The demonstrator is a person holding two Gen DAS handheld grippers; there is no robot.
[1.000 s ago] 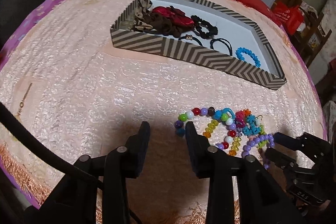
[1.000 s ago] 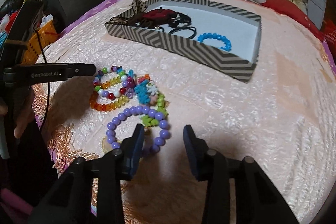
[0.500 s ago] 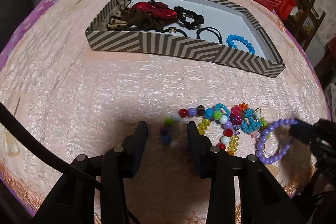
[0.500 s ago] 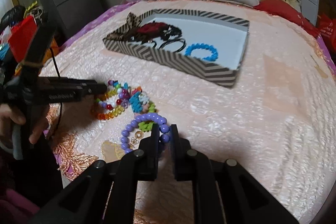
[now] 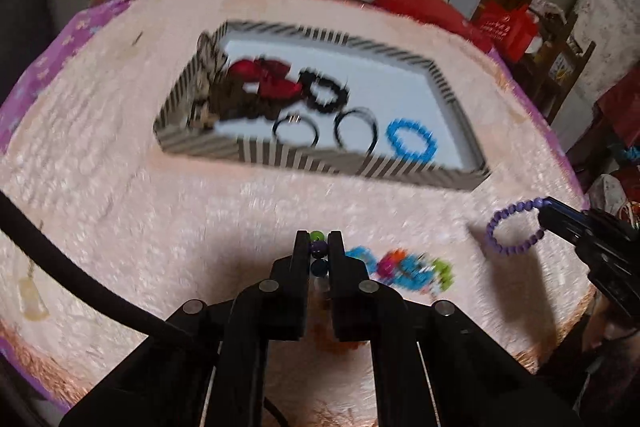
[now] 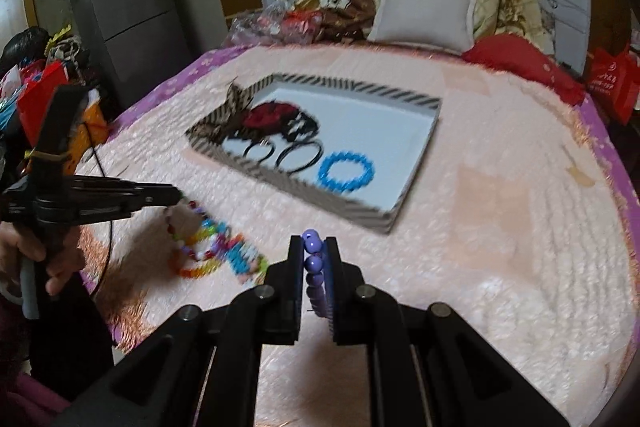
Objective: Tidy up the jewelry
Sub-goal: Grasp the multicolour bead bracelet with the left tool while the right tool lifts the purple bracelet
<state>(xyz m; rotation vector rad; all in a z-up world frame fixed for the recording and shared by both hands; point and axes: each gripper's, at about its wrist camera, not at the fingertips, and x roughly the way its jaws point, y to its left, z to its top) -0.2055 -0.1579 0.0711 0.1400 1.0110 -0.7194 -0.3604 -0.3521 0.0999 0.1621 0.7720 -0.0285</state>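
Left tool (image 5: pixel 319 247) pinching multicolour bead bracelet (image 5: pixel 318 247); striped tray (image 5: pixel 400 169) beyond.

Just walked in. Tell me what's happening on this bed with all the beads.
A person with a gripper in each hand is sorting jewelry into the striped box. The right gripper is shut on the purple bead bracelet, which hangs clear of the bedspread. The left gripper, whose jaws have just closed, pinches the multicolored bead bracelet at the edge of the colorful pile. The box already holds a blue bracelet, two black hair ties, and darker fabric pieces.
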